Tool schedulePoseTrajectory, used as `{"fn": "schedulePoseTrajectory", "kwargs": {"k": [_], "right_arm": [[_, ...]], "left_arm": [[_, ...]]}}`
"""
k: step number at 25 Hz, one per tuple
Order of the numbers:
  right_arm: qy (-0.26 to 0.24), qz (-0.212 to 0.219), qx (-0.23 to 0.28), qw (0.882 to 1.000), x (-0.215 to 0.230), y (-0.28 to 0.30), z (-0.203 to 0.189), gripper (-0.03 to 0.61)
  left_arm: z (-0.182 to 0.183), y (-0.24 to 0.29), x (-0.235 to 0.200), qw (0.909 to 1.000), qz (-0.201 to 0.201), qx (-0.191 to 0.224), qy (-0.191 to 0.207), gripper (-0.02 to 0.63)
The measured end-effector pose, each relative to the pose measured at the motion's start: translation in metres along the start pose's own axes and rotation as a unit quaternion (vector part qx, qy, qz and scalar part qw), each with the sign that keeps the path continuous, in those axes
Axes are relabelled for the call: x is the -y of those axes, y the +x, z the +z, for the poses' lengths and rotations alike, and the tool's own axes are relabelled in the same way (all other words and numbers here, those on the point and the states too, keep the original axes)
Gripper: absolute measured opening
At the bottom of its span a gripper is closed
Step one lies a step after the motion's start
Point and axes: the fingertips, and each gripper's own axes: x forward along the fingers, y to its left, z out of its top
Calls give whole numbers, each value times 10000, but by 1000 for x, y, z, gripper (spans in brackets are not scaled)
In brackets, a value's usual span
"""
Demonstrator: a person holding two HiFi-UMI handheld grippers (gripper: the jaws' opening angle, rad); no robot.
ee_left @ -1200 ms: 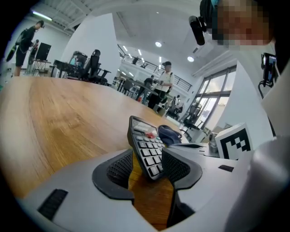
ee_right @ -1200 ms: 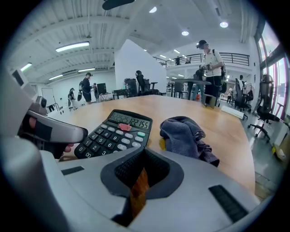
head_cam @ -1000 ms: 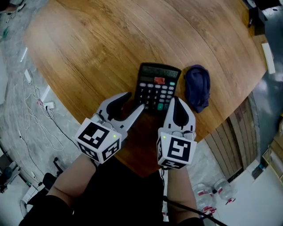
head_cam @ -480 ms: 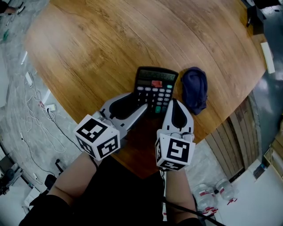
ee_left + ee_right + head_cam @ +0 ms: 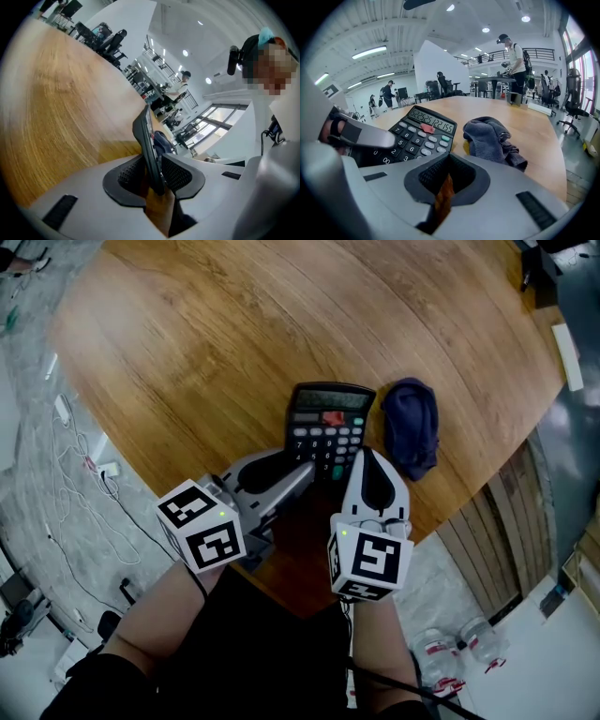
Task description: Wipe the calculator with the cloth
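Wooden table (image 5: 216,343) is carrying the two task items near its front edge. Black calculator (image 5: 328,426) is lying keys up, display towards the far side. Dark blue cloth (image 5: 412,427) is lying crumpled just beside the calculator's right edge; whether the two are touching cannot be settled from these views.

Left tongs (image 5: 306,469) are reaching in from the lower left, rolled onto their side, and their jaws have just been closing. In the left gripper view the calculator's near edge is standing edge-on between the two ribbed pads (image 5: 177,174), which are pressing against both of its faces. Jaws are standing partly apart, by no more than the thickness of the casing.

Right tongs (image 5: 366,457) are hovering at the calculator's near right corner, pointing forward and down. Their jaws are meeting, gripping nothing; only a thin sliver of table is showing between the pads. Cloth is lying ahead of them and slightly to the right, untouched.
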Motion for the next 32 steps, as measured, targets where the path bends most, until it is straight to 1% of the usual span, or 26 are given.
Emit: {"fn": "schedulePoseTrajectory", "kwargs": {"k": [2, 4, 9, 11, 14, 16, 19, 21, 24, 26, 28, 32], "right_arm": [[-32, -1, -5, 10000, -1, 1, 0, 15], [-51, 10, 3, 10000, -3, 1, 1, 15], [-31, 37, 130, 9999, 0, -6, 3, 17], [-142, -58, 275, 9995, 8, -14, 12, 17], [-199, -88, 509, 9985, 18, -25, 31, 18], [-228, -133, 564, 9981, 26, -31, 41, 28], [-311, -199, 422, 9984, 44, -27, 46, 116], [-443, -290, 219, 9984, 56, -17, 42, 152], [-606, -460, -231, 9968, 69, 3, 25, 158], [-559, -498, -387, 9964, 72, 15, 16, 158], [-572, -550, -318, 9963, 72, 19, 14, 156], [-700, -654, -235, 9951, 72, 18, 12, 156]], "left_arm": [[-4, 4, 5, 10000, -55, -12, 76, 117], [-2, 5, 5, 9999, -33, 74, 86, 115], [0, 2, 4, 9992, -122, 264, -276, 83], [0, 2, 4, 9985, -199, 316, -390, 75], [0, 2, 2, 9966, -298, 392, -657, 71], [0, 0, 1, 9951, -337, 452, -810, 71], [3, -1, 4, 9938, -395, 518, -900, 69], [5, -2, 7, 9935, -441, 546, -899, 69], [6, -4, 10, 9935, -511, 548, -855, 69], [5, -5, 11, 9941, -537, 534, -774, 71], [4, -4, 11, 9948, -545, 500, -694, 71], [3, -5, 10, 9933, -589, 527, -843, 71]]}}
